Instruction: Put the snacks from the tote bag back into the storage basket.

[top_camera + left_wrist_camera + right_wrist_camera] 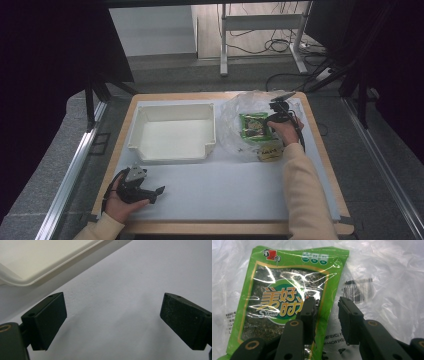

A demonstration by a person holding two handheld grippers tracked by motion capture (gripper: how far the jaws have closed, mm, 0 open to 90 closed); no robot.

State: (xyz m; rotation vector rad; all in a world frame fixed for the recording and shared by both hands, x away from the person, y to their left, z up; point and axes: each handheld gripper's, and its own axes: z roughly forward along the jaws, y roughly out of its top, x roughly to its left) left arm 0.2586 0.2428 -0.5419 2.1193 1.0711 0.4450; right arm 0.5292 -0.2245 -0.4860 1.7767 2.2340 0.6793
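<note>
A green seaweed snack packet (282, 290) lies on a crumpled clear plastic bag (387, 290) at the table's right (253, 125). My right gripper (327, 305) is down at the packet's right edge. One jaw lies over the packet's printed face and the other stands over the bag beside it, with a gap between them. The pads do not press on the packet. In the high view this gripper (271, 119) sits at the packet's right side. My left gripper (112, 322) rests open near the front left of the table (157, 195), with nothing between its jaws.
A white empty tray (172, 155) stands at the back left, its corner (37, 262) just ahead of the left gripper. A small yellow packet (270, 150) lies at the bag's (232, 132) front edge by the right wrist. A white mat (225, 190) covers the wooden table.
</note>
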